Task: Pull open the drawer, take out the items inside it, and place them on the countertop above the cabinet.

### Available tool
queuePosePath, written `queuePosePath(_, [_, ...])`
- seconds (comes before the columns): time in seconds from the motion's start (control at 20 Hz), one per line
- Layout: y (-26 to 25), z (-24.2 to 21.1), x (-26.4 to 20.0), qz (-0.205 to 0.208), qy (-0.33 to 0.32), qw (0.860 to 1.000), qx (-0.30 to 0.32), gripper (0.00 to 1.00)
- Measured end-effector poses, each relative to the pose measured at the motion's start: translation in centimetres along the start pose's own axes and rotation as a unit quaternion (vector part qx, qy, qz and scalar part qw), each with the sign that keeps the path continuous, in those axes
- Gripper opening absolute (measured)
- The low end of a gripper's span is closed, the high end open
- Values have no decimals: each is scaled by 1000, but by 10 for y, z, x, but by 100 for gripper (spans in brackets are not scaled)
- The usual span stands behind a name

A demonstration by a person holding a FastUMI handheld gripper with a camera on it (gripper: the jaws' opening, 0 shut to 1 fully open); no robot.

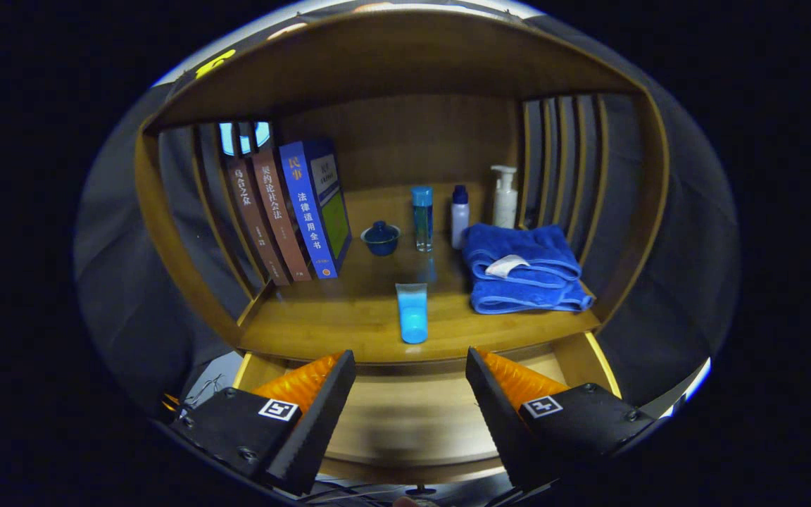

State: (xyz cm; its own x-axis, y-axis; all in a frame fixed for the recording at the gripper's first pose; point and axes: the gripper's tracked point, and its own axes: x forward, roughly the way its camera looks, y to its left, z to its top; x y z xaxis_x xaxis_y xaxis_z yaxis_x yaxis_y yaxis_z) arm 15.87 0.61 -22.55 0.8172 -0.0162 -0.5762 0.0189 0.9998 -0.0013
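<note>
Gripper view: hand-held gripper (410, 366) wide apart, empty; countertop (349, 317) holds three books (286, 211), one tube (412, 313).

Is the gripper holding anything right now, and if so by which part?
Nothing is held. The gripper is open, fingers apart over the open drawer, with the blue tube lying on the countertop beyond them.

Bare countertop (321, 324) lies left of the blue tube (412, 313); folded towel (525, 271) crowds its right.

The gripper (411, 366) is held level, its two fingers (321, 415) spread wide apart and gripping nothing.
</note>
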Motion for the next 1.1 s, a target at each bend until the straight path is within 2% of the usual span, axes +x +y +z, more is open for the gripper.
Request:
queuePosePath(0.15, [-7, -13, -39, -11, -72, 997, -10, 100])
queuePosePath(0.3, [-1, -33, -73, 2, -140, 990, -25, 100])
queuePosePath(0.45, [-1, -61, -98, 0, -176, 984, -26, 100])
queuePosePath(0.75, [11, -128, -103, 23, -193, 981, 7, 100])
queuePosePath(1.1, [1, -172, -87, 6, -182, 983, -7, 99])
